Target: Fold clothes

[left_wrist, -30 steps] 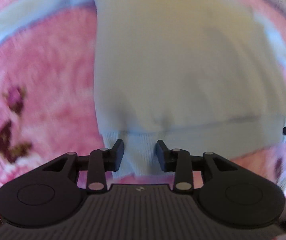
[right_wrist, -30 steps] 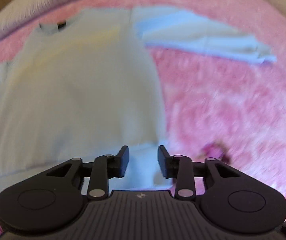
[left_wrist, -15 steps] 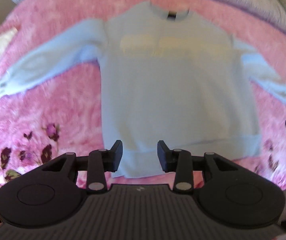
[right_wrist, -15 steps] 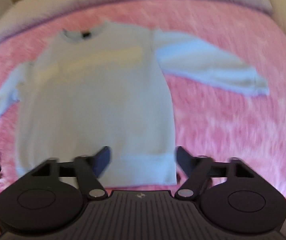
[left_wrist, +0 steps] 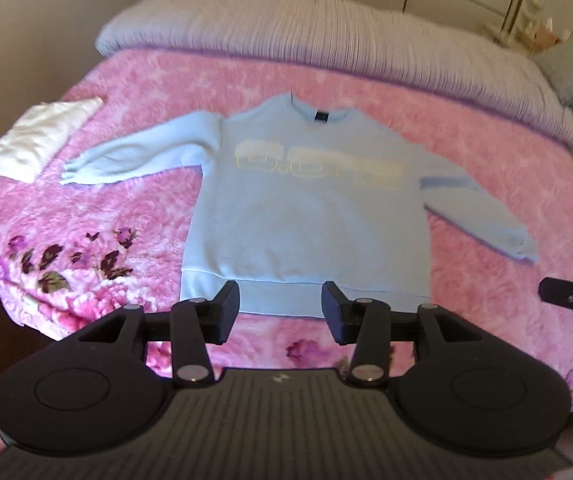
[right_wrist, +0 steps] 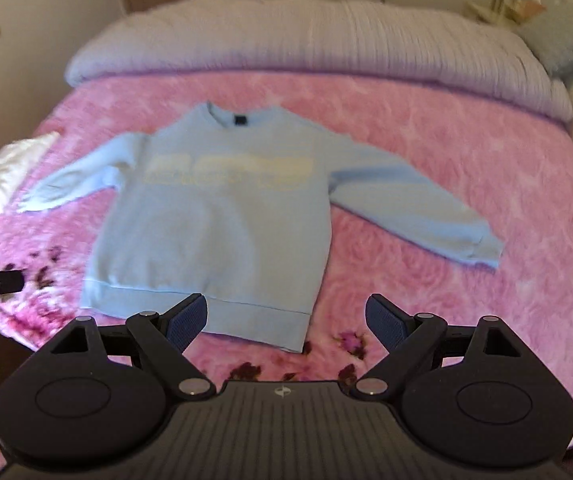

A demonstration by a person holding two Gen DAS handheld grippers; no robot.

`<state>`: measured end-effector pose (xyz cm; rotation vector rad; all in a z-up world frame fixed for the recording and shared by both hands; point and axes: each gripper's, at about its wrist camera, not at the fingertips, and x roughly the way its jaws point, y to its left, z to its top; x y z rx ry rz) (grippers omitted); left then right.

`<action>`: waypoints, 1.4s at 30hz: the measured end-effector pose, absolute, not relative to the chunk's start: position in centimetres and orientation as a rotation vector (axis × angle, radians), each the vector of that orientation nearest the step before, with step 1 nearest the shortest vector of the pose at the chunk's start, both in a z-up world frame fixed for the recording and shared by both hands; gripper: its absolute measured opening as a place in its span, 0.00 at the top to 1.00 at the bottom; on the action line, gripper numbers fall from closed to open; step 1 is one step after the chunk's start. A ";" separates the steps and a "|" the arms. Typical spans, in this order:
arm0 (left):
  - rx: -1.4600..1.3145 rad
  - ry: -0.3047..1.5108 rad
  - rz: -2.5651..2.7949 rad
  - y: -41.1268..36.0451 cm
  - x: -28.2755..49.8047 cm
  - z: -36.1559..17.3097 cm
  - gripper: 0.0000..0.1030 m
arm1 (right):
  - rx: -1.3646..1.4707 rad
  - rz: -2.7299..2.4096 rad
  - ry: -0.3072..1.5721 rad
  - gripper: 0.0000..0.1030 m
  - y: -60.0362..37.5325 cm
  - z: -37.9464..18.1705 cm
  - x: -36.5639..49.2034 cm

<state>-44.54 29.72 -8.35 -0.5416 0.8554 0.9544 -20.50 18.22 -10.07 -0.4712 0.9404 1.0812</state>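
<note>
- Left wrist view: your left gripper (left_wrist: 280, 307) hangs empty, jaws spread, above the hem of the light-blue sweatshirt (left_wrist: 306, 216).
- Your right gripper (right_wrist: 286, 320) gapes wider, empty; the sweatshirt lies flat mid-way across the pink floral blanket (right_wrist: 446, 152).

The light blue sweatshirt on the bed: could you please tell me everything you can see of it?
The light blue sweatshirt lies flat and face up on the pink blanket, collar toward the pillows, both sleeves spread sideways. It looks like soft fleece, with ribbed hem and cuffs, a dark label inside the collar and a pale, blurred chest print. Nothing grips it: the left gripper and right gripper hang open near the hem.
</note>
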 end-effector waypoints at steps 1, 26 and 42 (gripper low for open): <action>-0.534 0.852 0.962 28.7 -44.4 -7.7 0.59 | -0.464 1.090 0.943 0.14 17.5 -9.5 -20.5; -0.431 0.926 0.943 21.1 -41.7 -6.5 0.54 | -0.510 1.043 1.015 0.13 11.1 -7.5 -21.0; -0.445 0.940 0.949 23.1 -42.7 -7.0 0.52 | -0.545 1.037 1.021 0.14 13.3 -7.8 -22.1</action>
